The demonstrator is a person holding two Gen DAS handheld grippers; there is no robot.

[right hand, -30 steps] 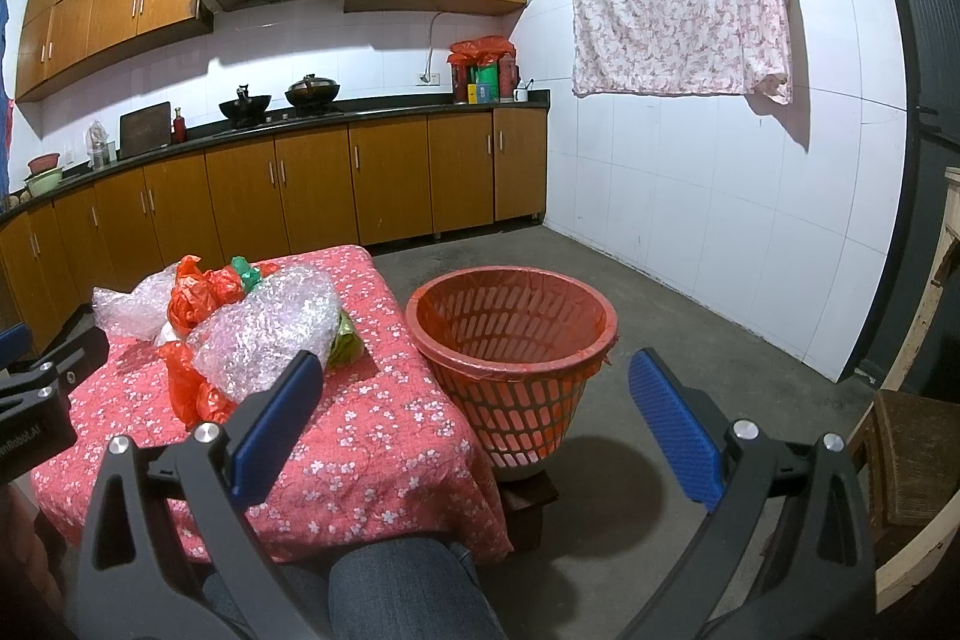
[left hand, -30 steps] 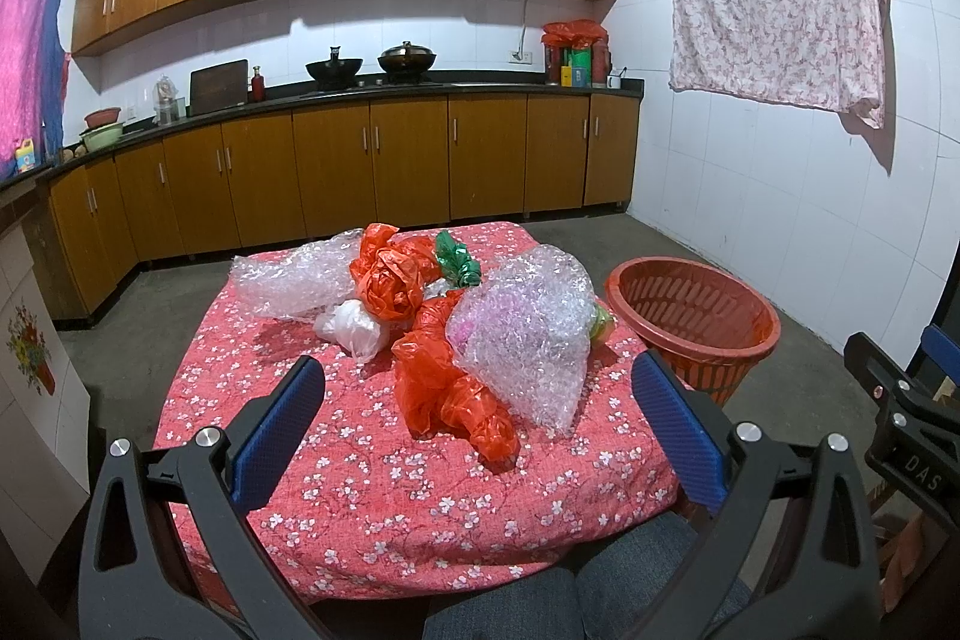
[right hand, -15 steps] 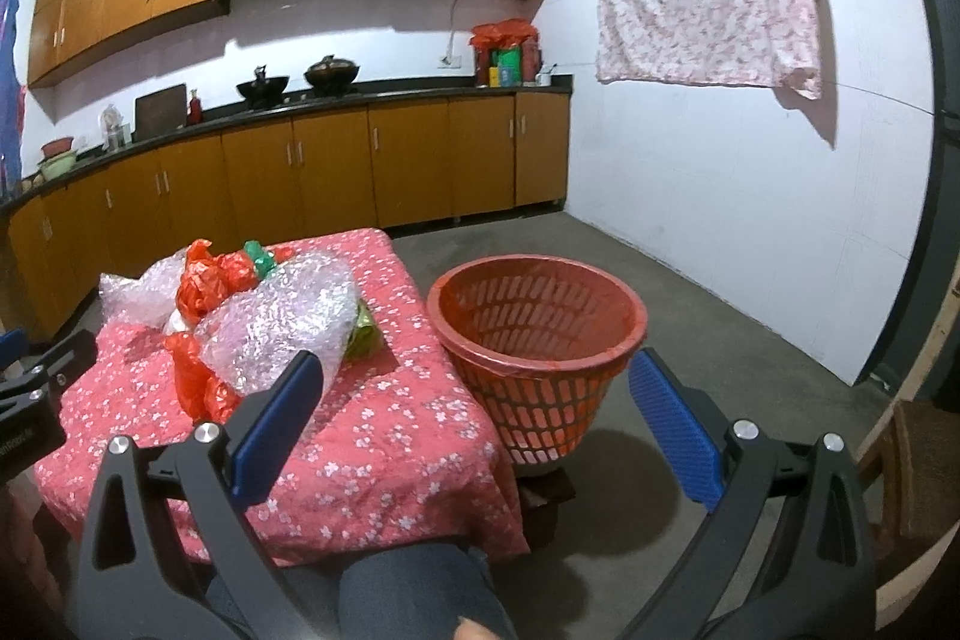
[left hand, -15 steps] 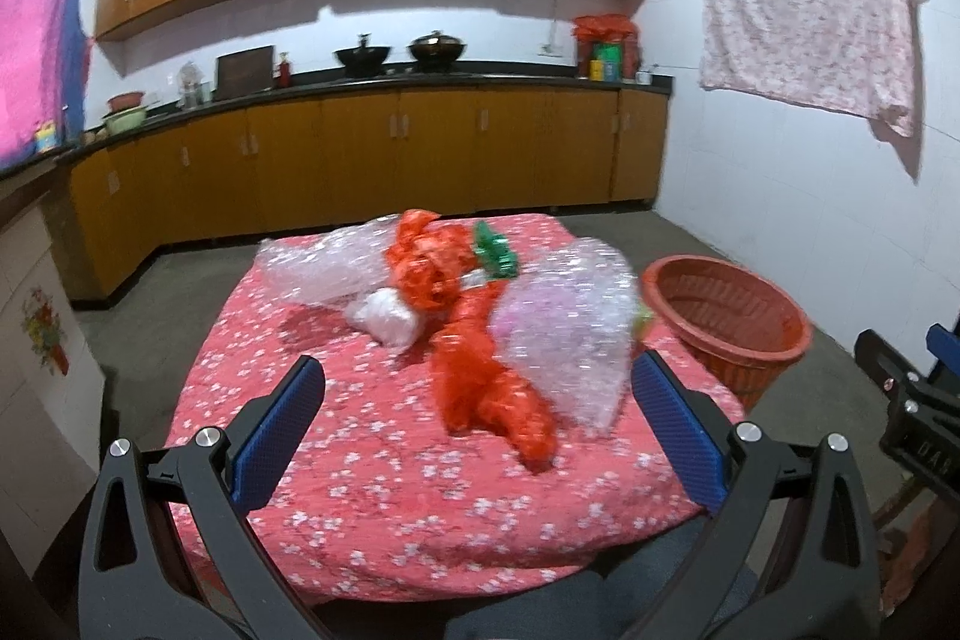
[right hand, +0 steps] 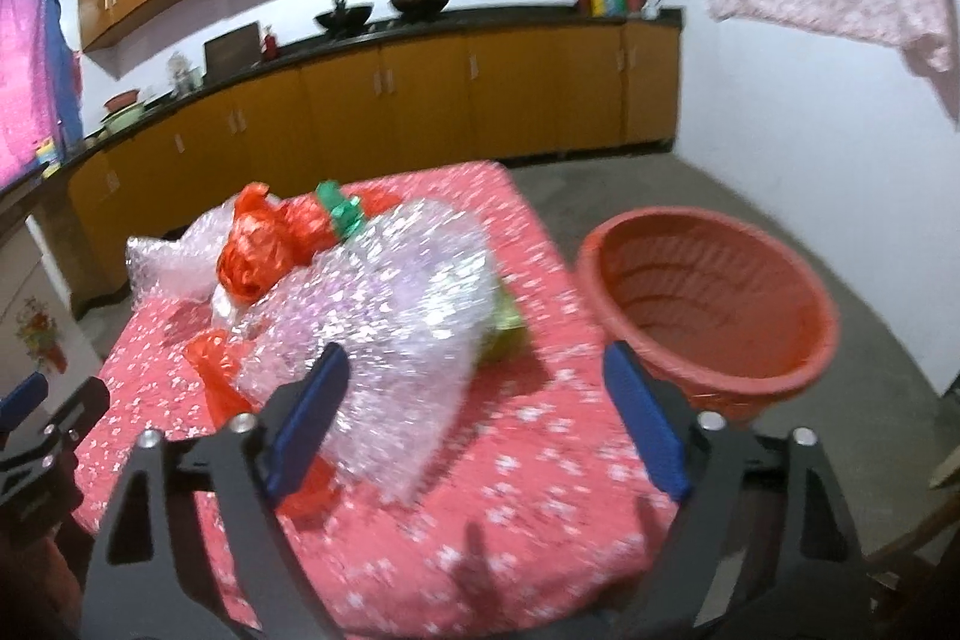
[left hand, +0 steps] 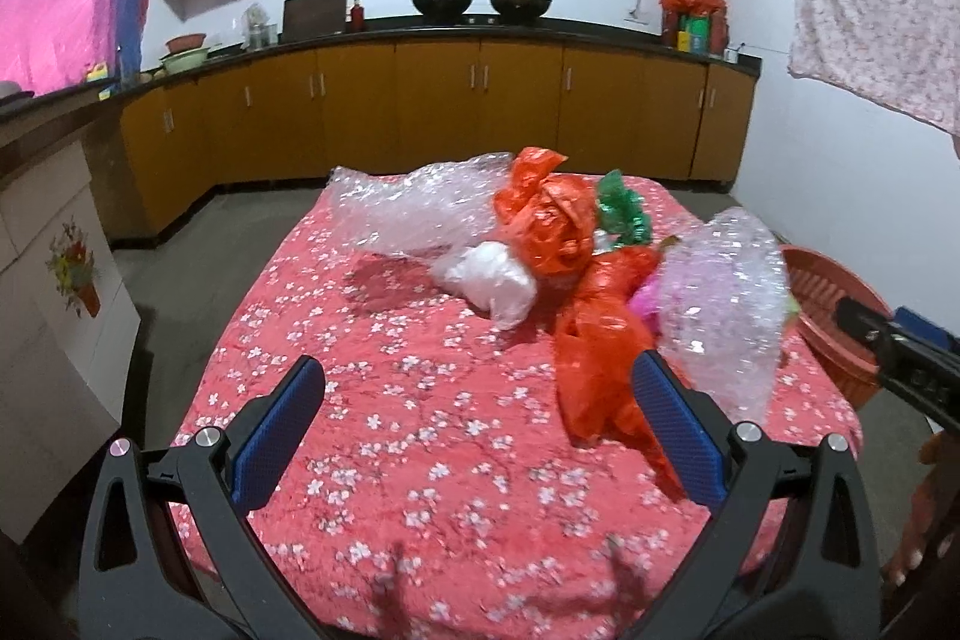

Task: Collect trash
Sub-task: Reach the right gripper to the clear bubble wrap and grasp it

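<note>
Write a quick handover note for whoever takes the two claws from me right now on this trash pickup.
Left claw: open, empty, above the tablecloth.
Right claw: closing but not gripping, aimed at the bubble wrap.
Trash, all in one heap on the table: bubble wrap, orange bags, white bag, green wrapper.
Basket: beside the table, looks empty.
Done: nothing collected.
Left: move every piece to the basket.

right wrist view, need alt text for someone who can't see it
The right tool, its jaws closing on nothing yet, nears a bubble wrap bundle piled with orange bags on a floral tablecloth; an orange basket stands alongside.
</note>
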